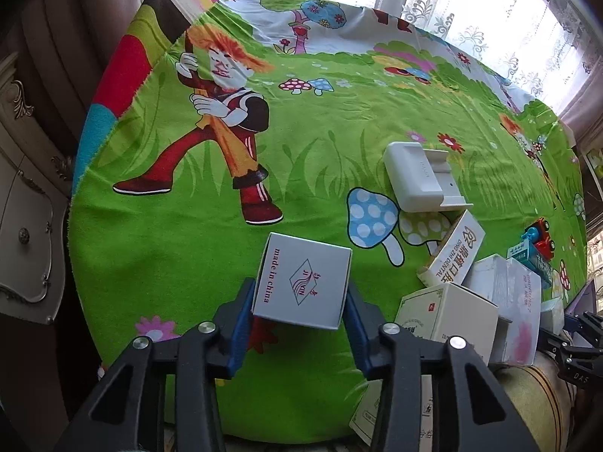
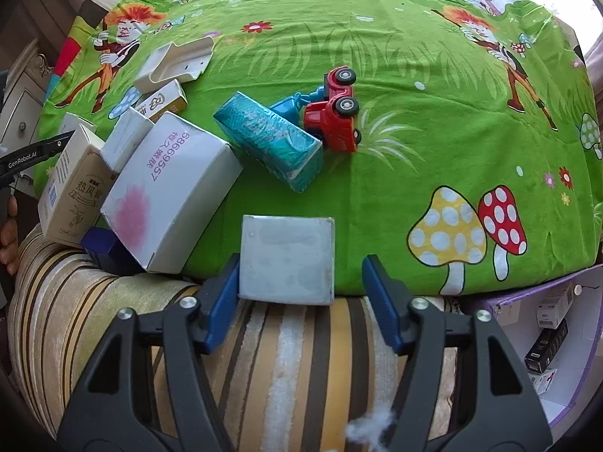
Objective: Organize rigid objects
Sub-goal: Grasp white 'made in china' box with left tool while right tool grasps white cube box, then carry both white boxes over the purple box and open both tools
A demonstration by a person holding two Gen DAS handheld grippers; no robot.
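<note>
My left gripper [image 1: 299, 301] is shut on a white box printed "made in china" [image 1: 303, 284], held above the green cartoon cloth [image 1: 188, 256]. My right gripper [image 2: 301, 286] is open around a plain grey-white square box [image 2: 287, 258] at the cloth's near edge; the left finger [image 2: 222, 293] touches it, the right finger [image 2: 382, 293] stands apart. Several boxes cluster at the left of the right wrist view: a large white box with pink print [image 2: 169, 192], a beige box [image 2: 71, 188], a teal pack [image 2: 269, 139] and a red toy truck [image 2: 335, 113].
A white plastic holder [image 1: 422, 177] and a dental box [image 1: 452, 252] lie on the cloth. A striped cushion [image 2: 282, 358] lies under my right gripper. A purple-edged bin [image 2: 557, 331] with small boxes stands at lower right. A dresser [image 1: 26, 196] stands at left.
</note>
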